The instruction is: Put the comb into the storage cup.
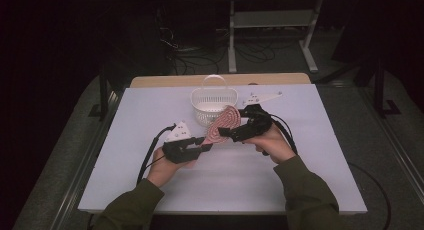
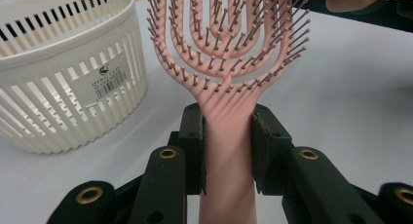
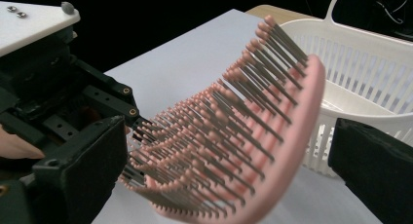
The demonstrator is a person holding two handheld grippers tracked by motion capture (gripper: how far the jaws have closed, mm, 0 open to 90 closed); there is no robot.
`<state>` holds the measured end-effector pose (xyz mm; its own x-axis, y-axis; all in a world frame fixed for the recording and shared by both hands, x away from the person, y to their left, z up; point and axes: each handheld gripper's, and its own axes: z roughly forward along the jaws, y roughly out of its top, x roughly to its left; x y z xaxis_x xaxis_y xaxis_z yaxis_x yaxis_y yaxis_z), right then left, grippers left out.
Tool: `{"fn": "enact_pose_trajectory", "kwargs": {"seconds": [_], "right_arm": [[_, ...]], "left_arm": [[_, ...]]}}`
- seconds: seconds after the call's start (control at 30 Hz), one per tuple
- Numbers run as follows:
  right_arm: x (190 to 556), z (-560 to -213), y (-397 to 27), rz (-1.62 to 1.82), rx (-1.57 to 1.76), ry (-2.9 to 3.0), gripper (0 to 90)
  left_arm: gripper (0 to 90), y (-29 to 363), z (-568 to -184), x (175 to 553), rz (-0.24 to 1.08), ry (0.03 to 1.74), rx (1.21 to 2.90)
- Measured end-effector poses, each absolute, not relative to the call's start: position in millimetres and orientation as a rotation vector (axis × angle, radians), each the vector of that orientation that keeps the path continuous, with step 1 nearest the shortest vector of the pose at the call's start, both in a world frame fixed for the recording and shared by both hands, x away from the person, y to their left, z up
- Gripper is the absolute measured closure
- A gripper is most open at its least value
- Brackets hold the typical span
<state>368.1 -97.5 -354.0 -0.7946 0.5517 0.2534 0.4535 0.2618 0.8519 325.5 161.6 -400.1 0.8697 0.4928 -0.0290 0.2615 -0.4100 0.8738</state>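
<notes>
Left gripper (image 2: 228,151): jaws closed on the handle of the pink hairbrush (image 2: 229,58), one pad on each flat side, just below the neck where the vented head begins. Seen at centre-left of the high view (image 1: 187,149), the brush (image 1: 223,122) rises from it toward the upper right, held clear of the table.

Right gripper (image 1: 227,132): jaws spread, straddling the brush head. In the right gripper view (image 3: 224,151) one jaw sits at lower left on the bristle side and the other at lower right behind the curved back; neither pad presses yet.

White slatted basket (image 1: 214,104) stands at upper centre of the high view, just beyond the brush tip, on the white table (image 1: 150,190).

Step in hand, as I read it: handing the brush over to the right gripper, probably for the basket.
- Close the right jaws on the solid rim or back, not on the bristles, which will flex and slip.
- Keep the left grip firm until the right one is tight.
- Release the left only then.

Count: one brush, one basket, two grippers.
</notes>
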Motion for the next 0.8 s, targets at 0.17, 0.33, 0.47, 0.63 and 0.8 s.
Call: {"fn": "enact_pose_trajectory", "kwargs": {"seconds": [0.17,0.33,0.47,0.63,0.8], "right_arm": [[368.4,-356.7,-95.4,1.572,0.993,2.417,4.6],[369.1,-355.9,-98.5,1.580,1.045,2.388,12.9],[368.4,-355.8,-99.8,1.591,1.054,2.392,16.3],[366.9,-356.0,-98.7,1.599,1.058,2.391,23.1],[367.8,-356.1,-98.8,1.599,1.066,2.393,29.7]], "left_arm": [[69.9,159.0,-402.0,324.7,0.290,0.544,2.021],[69.9,157.6,-403.0,324.2,0.297,0.547,2.019],[69.9,157.5,-403.7,325.0,0.295,0.550,2.023],[69.8,156.7,-403.3,323.4,0.303,0.547,2.014],[69.8,156.6,-404.6,323.2,0.313,0.549,2.020]]}}
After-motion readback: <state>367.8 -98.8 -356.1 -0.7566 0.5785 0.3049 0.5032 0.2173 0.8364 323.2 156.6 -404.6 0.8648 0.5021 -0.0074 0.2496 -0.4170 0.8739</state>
